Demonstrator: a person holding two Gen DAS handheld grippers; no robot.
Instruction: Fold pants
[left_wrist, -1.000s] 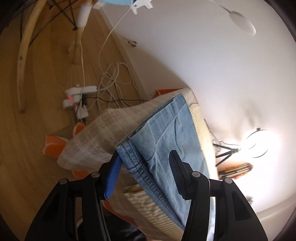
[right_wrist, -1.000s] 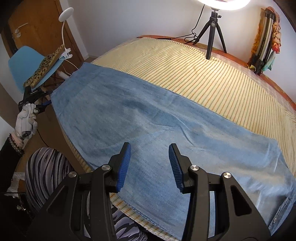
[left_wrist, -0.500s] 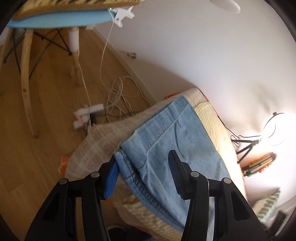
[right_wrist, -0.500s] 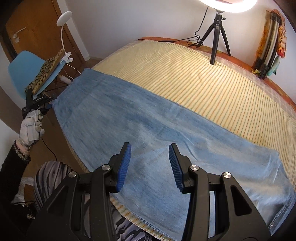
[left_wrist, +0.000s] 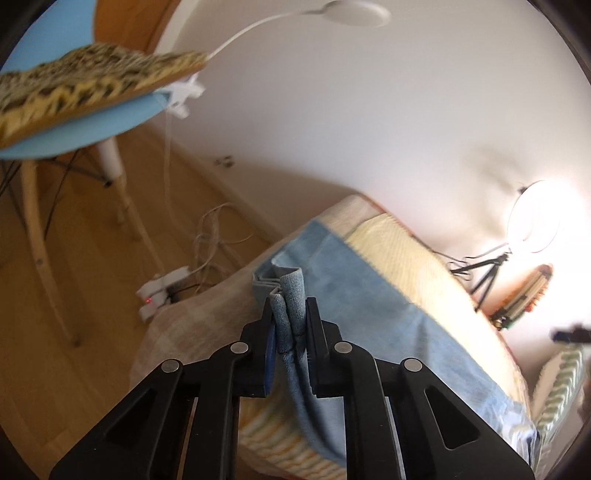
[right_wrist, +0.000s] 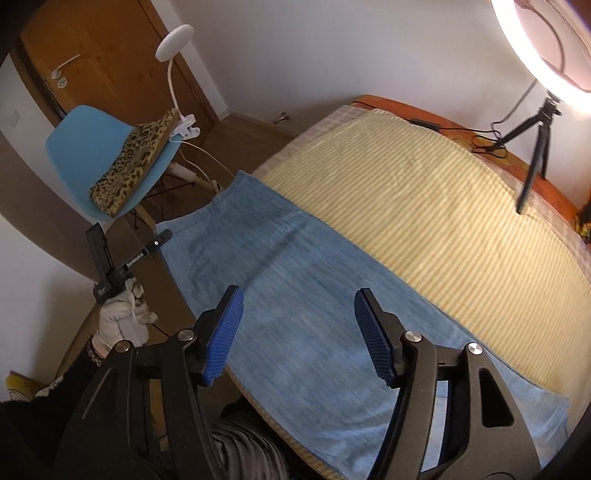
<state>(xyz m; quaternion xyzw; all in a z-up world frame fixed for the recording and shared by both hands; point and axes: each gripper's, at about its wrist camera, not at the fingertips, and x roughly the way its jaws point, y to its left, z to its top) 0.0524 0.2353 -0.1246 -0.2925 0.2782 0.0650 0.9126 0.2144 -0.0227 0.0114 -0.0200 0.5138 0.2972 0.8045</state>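
left wrist | l tongs (left_wrist: 290, 325) closing, pinching pants (left_wrist: 365, 306) hem | r tongs (right_wrist: 297, 334) opening above pants, clear

One pants (right_wrist: 303, 295), two tools (left_wrist: 290, 325) (right_wrist: 295, 332), one chair (right_wrist: 85, 147), one ring light (right_wrist: 535, 48)

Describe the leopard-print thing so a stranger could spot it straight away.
Look past the bed's end, where the blue pants lie on the striped yellow cover, to the blue chair before the wooden door. The leopard-print cushion lies on its seat, beside a white clip lamp; nothing else is spotted.
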